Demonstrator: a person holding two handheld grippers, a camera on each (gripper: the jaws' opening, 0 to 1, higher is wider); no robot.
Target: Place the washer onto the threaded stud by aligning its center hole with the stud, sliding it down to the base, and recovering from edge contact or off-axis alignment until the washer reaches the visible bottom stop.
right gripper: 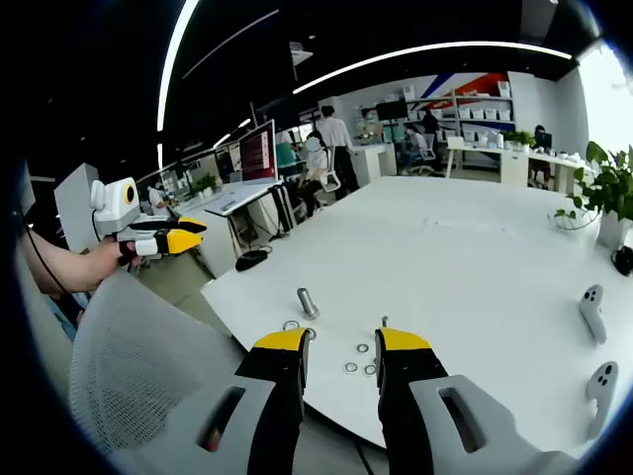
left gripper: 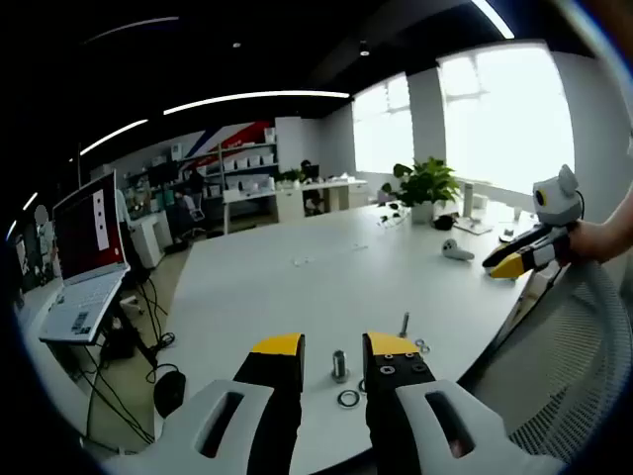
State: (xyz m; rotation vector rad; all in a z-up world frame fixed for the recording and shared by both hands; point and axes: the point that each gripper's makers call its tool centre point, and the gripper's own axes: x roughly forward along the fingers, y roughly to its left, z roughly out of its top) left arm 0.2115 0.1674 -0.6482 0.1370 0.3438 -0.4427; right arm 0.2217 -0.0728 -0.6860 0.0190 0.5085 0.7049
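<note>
On the white table (left gripper: 326, 267), near its front edge, the short threaded stud (left gripper: 339, 364) stands upright, and a dark washer (left gripper: 348, 399) lies flat just beside its base, not yet on it. A slimmer upright pin (left gripper: 405, 323) stands a little further off, with more small rings (left gripper: 423, 347) at its foot.

The left tongs (left gripper: 331, 348) hang above the table edge with the stud showing in the gap between the yellow tips; the jaws stand apart and hold nothing. The right tongs (right gripper: 342, 341) are likewise parted and empty, hovering over the same edge from the other side.

The washer looks like a thin, stiff metal ring: light, hard and likely slippery, and lying flat it offers little to bite on. My judgement is that it is best pinched across its outer rim, or tipped up at one edge first, leaving the centre hole free for the stud. A light grip could let it swivel or skip away.

The left gripper view shows a laptop (left gripper: 84, 262) on a stand, a potted plant (left gripper: 425, 185) and the right tongs held off the table by a hand. The right gripper view shows the stud (right gripper: 308, 302) from the opposite side, several loose washers (right gripper: 362, 348) scattered close to the tips, two white controllers (right gripper: 591, 312) and people at far desks.
</note>
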